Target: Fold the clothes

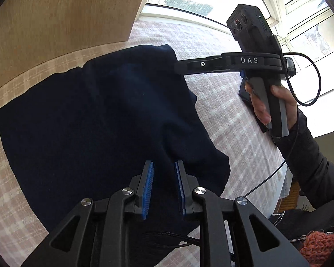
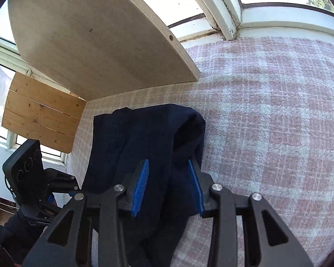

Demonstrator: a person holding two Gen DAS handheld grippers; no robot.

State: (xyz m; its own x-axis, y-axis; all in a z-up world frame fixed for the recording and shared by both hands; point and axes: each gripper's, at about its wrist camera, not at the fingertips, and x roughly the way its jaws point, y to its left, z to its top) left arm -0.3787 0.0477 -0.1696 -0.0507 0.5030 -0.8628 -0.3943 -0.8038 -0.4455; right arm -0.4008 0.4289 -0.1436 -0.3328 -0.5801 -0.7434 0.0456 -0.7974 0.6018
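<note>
At frame centre, both the left gripper point(image 1: 164, 166) and right gripper point(image 2: 168, 165) hang with jaws partly open, gripping nothing, over the dark navy garment point(image 1: 95, 115) on the pink checked blanket point(image 2: 267, 111).

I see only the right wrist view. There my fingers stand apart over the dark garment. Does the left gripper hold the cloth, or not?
Observer: No. In the left wrist view the left gripper has its fingers apart; the dark garment lies below them, not pinched.
Operator: How far does the garment reach on that side?
Observer: It spreads wide to the left over the checked blanket, close to the wooden panel.
Operator: Is anything else near the blanket's edge?
Observer: Yes, an orange knitted piece shows in the lower right corner, off the blanket.
</note>
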